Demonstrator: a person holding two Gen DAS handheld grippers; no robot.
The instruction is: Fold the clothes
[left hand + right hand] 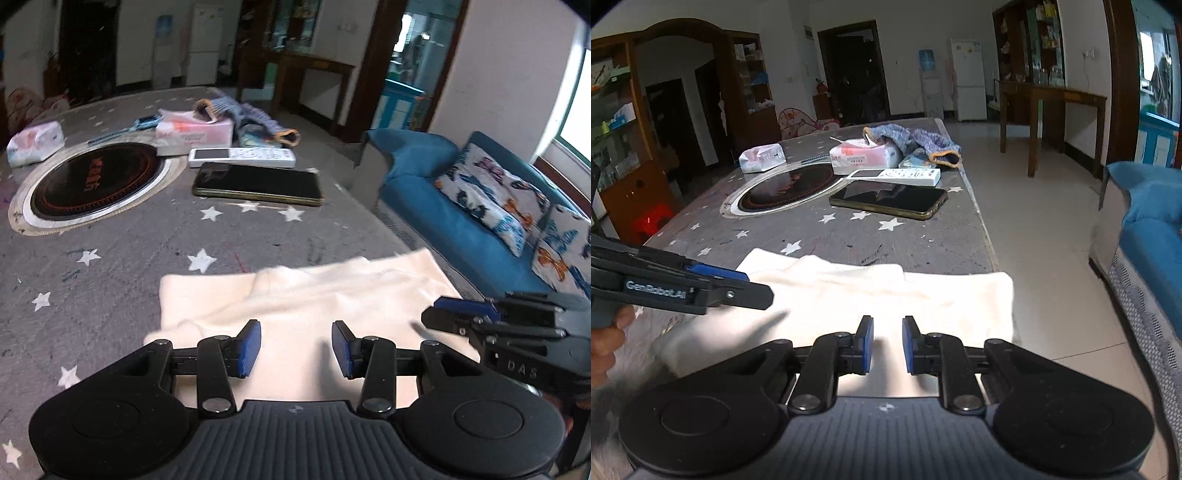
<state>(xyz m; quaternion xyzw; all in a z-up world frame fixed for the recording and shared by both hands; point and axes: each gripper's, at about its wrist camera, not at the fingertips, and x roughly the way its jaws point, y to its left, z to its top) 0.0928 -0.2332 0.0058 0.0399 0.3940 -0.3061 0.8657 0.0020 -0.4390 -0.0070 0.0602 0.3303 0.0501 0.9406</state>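
Note:
A cream-white garment (pixel 306 306) lies folded flat on the near part of the grey star-patterned table (pixel 122 258), its right end at the table's edge. My left gripper (pixel 296 349) hovers over its near half, open, with nothing between the blue pads. In the right wrist view the same garment (pixel 871 291) spreads below my right gripper (pixel 887 345), which stands open with a narrow gap, empty. The left gripper (pixel 731 286) shows from the side at the left, over the garment's left part. The right gripper (pixel 476 314) appears at the right edge of the left wrist view.
Beyond the garment lie a black phone (pixel 258 183), a white remote (pixel 242 157), tissue packs (pixel 195 133), a knitted blue cloth (pixel 258 120) and a round black hob (pixel 99 181) set in the table. A blue sofa (pixel 480 214) with butterfly cushions stands right of the table. Tiled floor (pixel 1045 236) lies between.

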